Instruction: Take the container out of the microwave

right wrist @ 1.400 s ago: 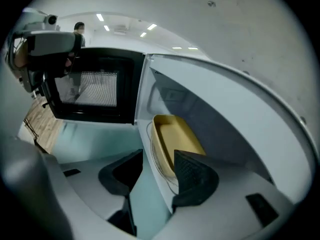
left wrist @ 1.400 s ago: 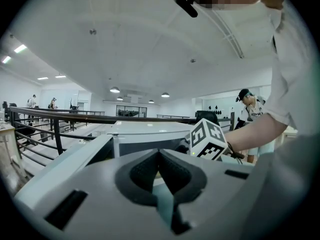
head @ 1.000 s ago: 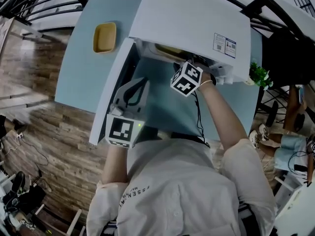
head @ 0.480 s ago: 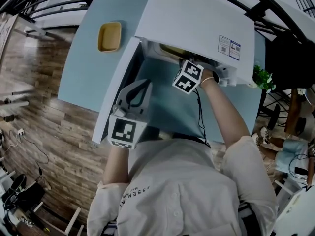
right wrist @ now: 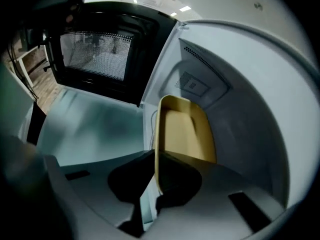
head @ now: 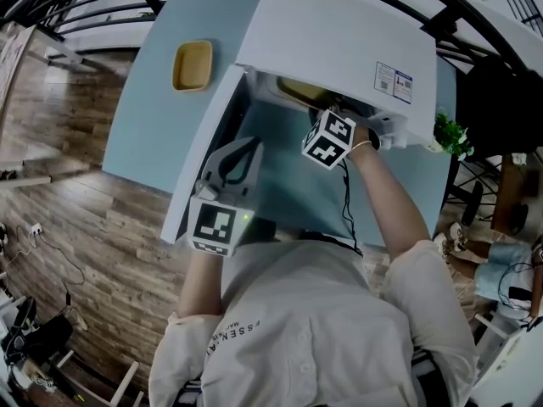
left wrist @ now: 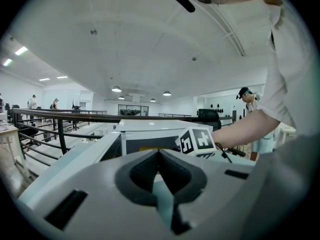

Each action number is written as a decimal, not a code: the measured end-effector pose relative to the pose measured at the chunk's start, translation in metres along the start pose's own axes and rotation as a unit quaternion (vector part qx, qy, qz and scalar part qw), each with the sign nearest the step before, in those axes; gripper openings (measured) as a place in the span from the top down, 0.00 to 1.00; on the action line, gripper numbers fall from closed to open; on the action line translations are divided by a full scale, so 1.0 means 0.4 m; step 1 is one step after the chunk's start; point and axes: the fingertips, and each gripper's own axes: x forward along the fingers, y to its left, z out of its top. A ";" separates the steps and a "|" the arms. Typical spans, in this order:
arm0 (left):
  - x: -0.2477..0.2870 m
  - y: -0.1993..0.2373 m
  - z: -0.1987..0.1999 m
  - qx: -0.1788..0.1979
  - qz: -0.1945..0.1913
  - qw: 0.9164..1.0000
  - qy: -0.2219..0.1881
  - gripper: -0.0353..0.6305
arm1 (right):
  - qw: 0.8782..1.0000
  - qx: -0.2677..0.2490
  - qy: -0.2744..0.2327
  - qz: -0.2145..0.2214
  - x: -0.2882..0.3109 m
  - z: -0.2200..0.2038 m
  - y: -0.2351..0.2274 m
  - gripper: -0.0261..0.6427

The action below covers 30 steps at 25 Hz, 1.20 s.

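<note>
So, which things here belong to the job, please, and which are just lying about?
Job: microwave, its open door, yellow container inside, right gripper, whose fingers have just been closing on the container's rim.
Lying about: second yellow container on the table, potted plant, left gripper.

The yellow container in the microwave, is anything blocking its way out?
Nothing visible. The microwave door is swung open, and the right gripper has just been closing its jaws onto the near rim of the container.
</note>
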 end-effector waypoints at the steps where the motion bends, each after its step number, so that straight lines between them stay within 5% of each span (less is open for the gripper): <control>1: -0.002 -0.002 0.002 0.004 -0.002 1.000 -0.002 0.94 | 1.000 0.003 -0.003 -0.001 -0.011 0.004 0.004 0.92; 11: -0.021 -0.023 0.014 0.031 -0.022 0.999 -0.013 0.94 | 0.998 0.055 -0.040 0.018 -0.116 0.008 0.054 0.92; 18: -0.024 -0.046 0.023 0.042 -0.043 0.998 -0.017 0.94 | 0.987 0.127 -0.097 0.000 -0.226 0.026 0.073 0.92; 30: -0.022 -0.104 0.051 0.053 -0.054 0.997 -0.030 0.94 | 0.970 0.177 -0.158 0.046 -0.368 -0.004 0.164 0.92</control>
